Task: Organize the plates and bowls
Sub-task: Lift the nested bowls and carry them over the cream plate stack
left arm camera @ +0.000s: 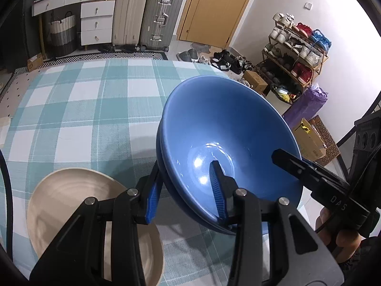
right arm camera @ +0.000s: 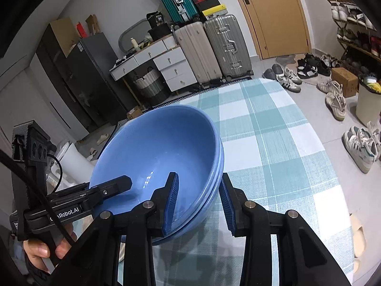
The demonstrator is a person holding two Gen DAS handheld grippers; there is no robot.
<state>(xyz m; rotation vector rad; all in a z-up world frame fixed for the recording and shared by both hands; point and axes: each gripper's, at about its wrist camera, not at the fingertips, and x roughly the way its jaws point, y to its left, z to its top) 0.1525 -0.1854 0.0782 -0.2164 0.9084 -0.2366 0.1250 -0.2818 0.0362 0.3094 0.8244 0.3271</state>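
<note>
Blue bowls (left arm camera: 228,138), two nested, held tilted above the checked tabletop (left arm camera: 83,109), both rims showing as a double edge on the near side. Left tool (left arm camera: 185,190) clamped across the stacked rims: one blue pad (left arm camera: 218,190) inside the upper bowl, the other pad outside against the lower wall. Right tool (right arm camera: 198,200) set astride the opposite rim likewise, one pad (right arm camera: 171,205) inside the bowl, the other (right arm camera: 226,205) outside; outer pad appears to stand slightly off the wall, so firmness of that grip cannot be confirmed. Contact between stack and tabletop not visible in either view; shadow beneath suggests the stack is raised clear. Beige plate (left arm camera: 78,209) lying flat on the tabletop, just beside the left tool, partly hidden under its frame.

Step in hand, judged: carrying the nested bowls as one unit, stacking already done, placement not yet made.

Next move calls for: levelling the stack before lowering, since the present tilt invites the upper bowl to slide within the lower. Keep both tools at matched height while descending. Choose a bare patch of tabletop, or the plate if bowls belong on it; which is intended cannot be told. Release only once the base sits flat, one tool at a time, inner pads withdrawn upward to avoid dragging the upper bowl.
</note>
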